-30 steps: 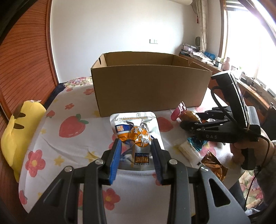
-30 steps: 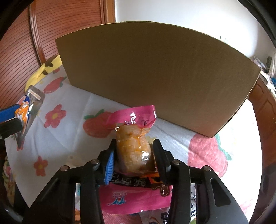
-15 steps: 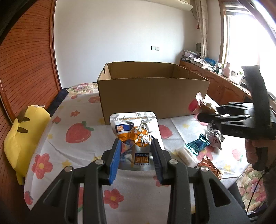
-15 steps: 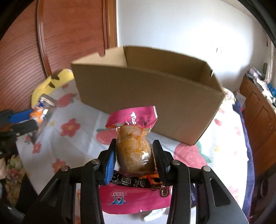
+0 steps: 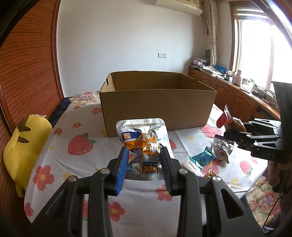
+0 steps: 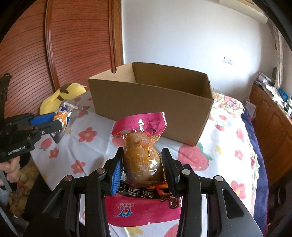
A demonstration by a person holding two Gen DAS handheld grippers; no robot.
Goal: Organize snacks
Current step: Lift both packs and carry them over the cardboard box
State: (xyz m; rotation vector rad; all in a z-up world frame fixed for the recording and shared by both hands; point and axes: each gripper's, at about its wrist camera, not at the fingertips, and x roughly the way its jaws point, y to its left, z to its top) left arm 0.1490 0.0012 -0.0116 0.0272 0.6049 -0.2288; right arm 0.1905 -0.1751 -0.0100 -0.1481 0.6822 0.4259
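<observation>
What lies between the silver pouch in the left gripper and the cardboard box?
Only bare strawberry-print tablecloth, seen in the left wrist view between silver pouch and cardboard box.

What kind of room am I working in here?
Probably a lived-in home room, perhaps a bedroom: a wall-mounted air conditioner, cluttered wooden cabinets under a curtained window, and a yellow plush toy beside the floral tablecloth.
</observation>
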